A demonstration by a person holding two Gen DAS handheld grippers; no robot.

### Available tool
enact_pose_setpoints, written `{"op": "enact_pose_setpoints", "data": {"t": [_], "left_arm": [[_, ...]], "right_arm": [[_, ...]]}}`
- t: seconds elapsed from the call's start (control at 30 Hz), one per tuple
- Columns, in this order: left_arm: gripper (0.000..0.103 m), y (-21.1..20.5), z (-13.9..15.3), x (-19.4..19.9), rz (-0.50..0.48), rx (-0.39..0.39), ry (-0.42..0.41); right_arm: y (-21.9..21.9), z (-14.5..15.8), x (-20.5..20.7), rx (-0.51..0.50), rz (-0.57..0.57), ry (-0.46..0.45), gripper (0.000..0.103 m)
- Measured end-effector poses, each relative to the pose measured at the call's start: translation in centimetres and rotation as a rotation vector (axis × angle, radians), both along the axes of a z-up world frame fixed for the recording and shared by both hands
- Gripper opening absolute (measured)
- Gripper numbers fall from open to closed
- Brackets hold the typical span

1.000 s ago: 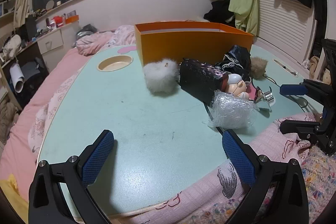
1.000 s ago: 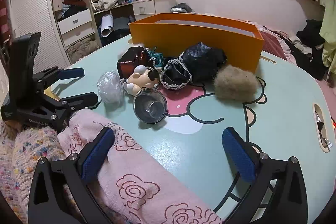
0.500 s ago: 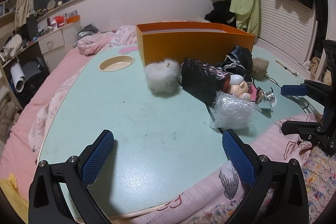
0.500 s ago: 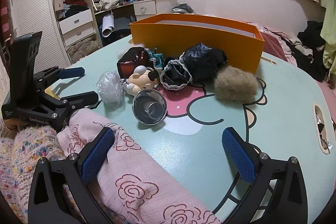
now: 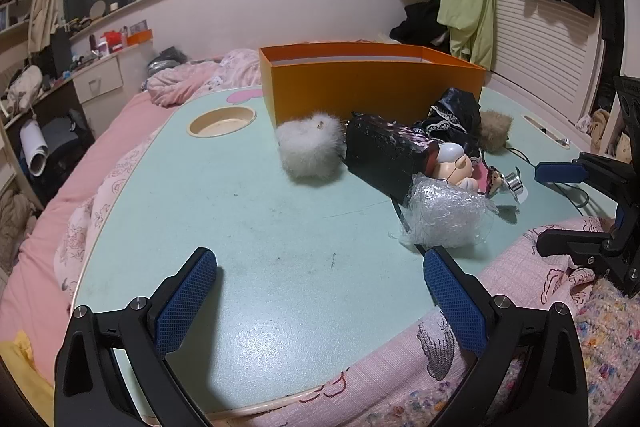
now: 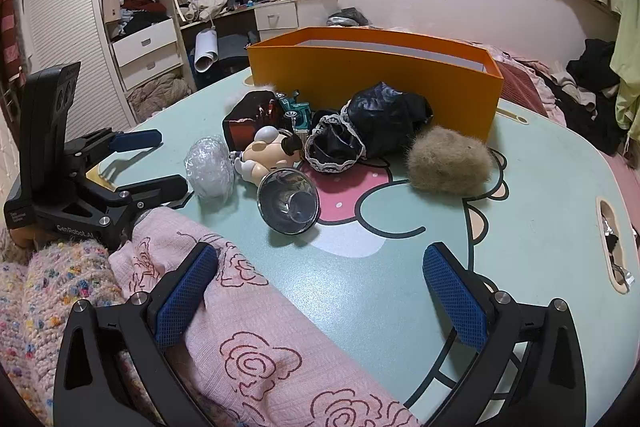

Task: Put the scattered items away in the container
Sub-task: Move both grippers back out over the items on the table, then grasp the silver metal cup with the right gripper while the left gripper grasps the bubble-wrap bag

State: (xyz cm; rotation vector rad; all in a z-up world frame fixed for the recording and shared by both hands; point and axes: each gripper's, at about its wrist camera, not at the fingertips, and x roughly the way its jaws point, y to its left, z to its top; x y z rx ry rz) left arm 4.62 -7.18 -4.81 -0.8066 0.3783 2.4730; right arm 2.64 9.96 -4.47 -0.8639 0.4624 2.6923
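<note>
Orange container (image 5: 372,83) sits at the counter's (image 5: 240,219) far side, nothing visibly inside; scattered items (image 6: 320,143) lie bunched just before it. Over the last second, barely any shift. Left tool (image 5: 320,291) and right tool (image 6: 320,287) gape wide, empty. Tidying not begun.
</note>
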Motion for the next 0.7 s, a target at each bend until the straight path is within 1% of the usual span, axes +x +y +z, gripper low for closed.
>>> {"op": "enact_pose_setpoints", "data": {"t": [0.3,0.5,0.6,0.63,0.67,0.7], "left_arm": [[0.103,0.0,0.0,0.0,-0.002,0.001,0.001],[0.103,0.0,-0.1,0.0,-0.001,0.002,0.001],[0.103,0.0,-0.1,0.0,-0.002,0.002,0.002],[0.103,0.0,-0.1,0.0,-0.002,0.002,0.002],[0.103,-0.1,-0.1,0.0,-0.002,0.002,0.002],[0.103,-0.1,-0.1,0.0,-0.002,0.003,0.002]], "right_arm": [[0.3,0.5,0.1,-0.022,-0.023,0.019,0.103],[0.2,1.8,-1.1,0.015,-0.019,0.028,0.102],[0.2,2.2,-2.3,0.025,0.0,0.014,0.095],[0.2,2.3,-2.8,0.031,0.003,0.004,0.092],[0.3,2.3,-3.2,0.035,0.005,-0.005,0.086],[0.3,2.3,-3.5,0.037,0.009,-0.013,0.084]]}}
